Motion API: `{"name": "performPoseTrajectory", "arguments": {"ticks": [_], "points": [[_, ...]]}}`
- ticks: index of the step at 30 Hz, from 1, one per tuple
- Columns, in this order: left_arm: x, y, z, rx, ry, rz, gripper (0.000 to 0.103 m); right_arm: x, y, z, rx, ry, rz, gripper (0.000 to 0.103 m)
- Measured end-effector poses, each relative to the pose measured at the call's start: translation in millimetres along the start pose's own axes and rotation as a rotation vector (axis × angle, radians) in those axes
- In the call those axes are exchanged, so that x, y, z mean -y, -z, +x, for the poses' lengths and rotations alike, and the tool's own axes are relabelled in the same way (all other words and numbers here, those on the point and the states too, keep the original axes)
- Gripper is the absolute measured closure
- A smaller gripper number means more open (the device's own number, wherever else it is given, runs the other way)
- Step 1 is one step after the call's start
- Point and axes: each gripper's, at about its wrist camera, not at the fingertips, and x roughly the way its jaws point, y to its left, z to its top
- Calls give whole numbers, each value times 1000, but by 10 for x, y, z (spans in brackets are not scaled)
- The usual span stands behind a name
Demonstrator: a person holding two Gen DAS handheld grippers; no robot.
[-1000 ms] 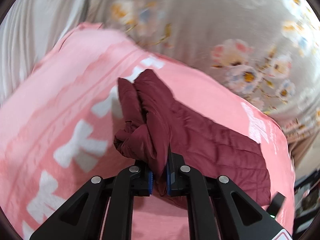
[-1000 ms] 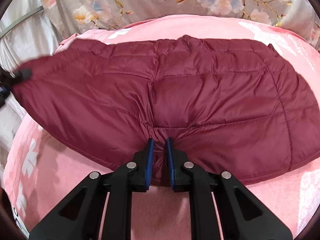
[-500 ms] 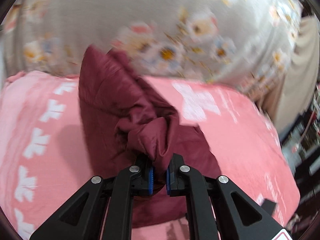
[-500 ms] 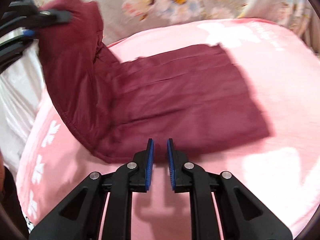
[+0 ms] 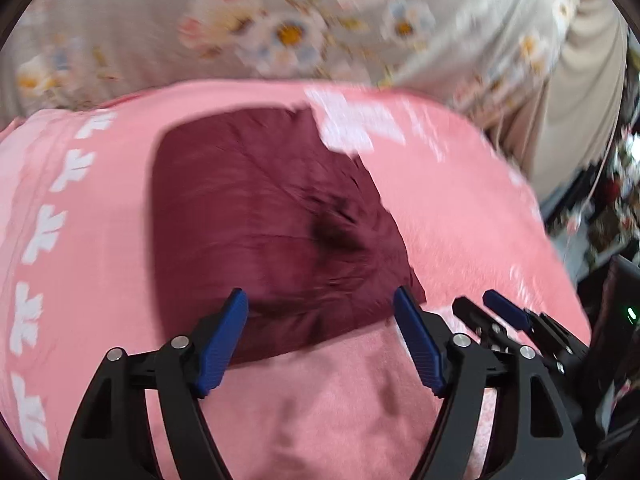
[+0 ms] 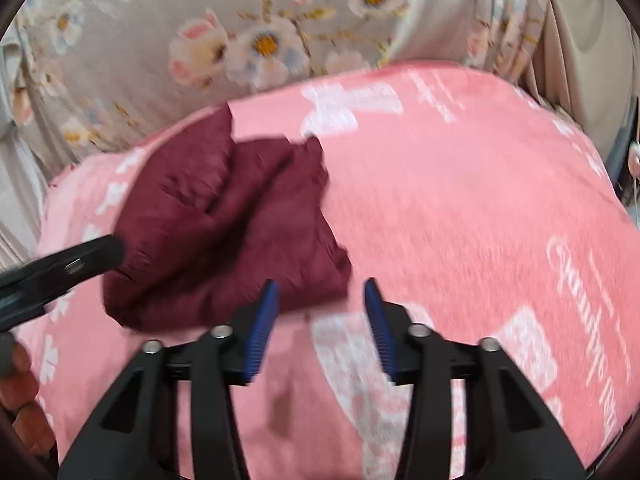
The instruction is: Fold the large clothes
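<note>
Both sets of fingers, left gripper (image 5: 320, 308) and right gripper (image 6: 320, 300), are opening with nothing between them. I see the folded maroon jacket (image 5: 260, 216) released on the pink blanket (image 5: 460, 220), toward the bed's left edge, floral bedding (image 6: 240, 40) beyond.

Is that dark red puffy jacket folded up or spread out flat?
Folded: the dark red quilted jacket lies doubled into a compact bundle on the pink blanket.

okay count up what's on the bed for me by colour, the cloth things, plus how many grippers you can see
Maroon: 1, the folded jacket, released, lying loose
Pink: 1, the blanket under it
Grey floral: 1, the sheet behind
Black grippers: 2, left gripper and right gripper, both opening, nothing between them
Total: 5
</note>
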Motion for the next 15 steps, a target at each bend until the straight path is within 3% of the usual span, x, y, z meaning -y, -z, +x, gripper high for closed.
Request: {"name": "performPoseTrajectory", "arguments": {"ticks": [3, 8, 11, 12, 13, 14, 15], "points": [[-314, -16, -62, -8, -94, -80, 30, -171, -160, 42, 27, -57, -28, 45], [-754, 18, 186, -72, -261, -193, 31, -472, -384, 240, 25, -153, -75, 44], [-869, 39, 301, -102, -292, -218, 32, -543, -445, 432, -9, -169, -80, 44], [-875, 47, 337, -108, -292, -218, 32, -554, -453, 500, -30, -179, -74, 47], [-889, 59, 349, -112, -292, -218, 32, -552, -464, 607, -65, -191, -70, 62], [-879, 53, 391, -123, -294, -217, 33, -547, -455, 656, -85, -199, -69, 71], [-873, 72, 398, -124, -293, -215, 33, -529, -449, 708, -106, -211, -62, 87]]}}
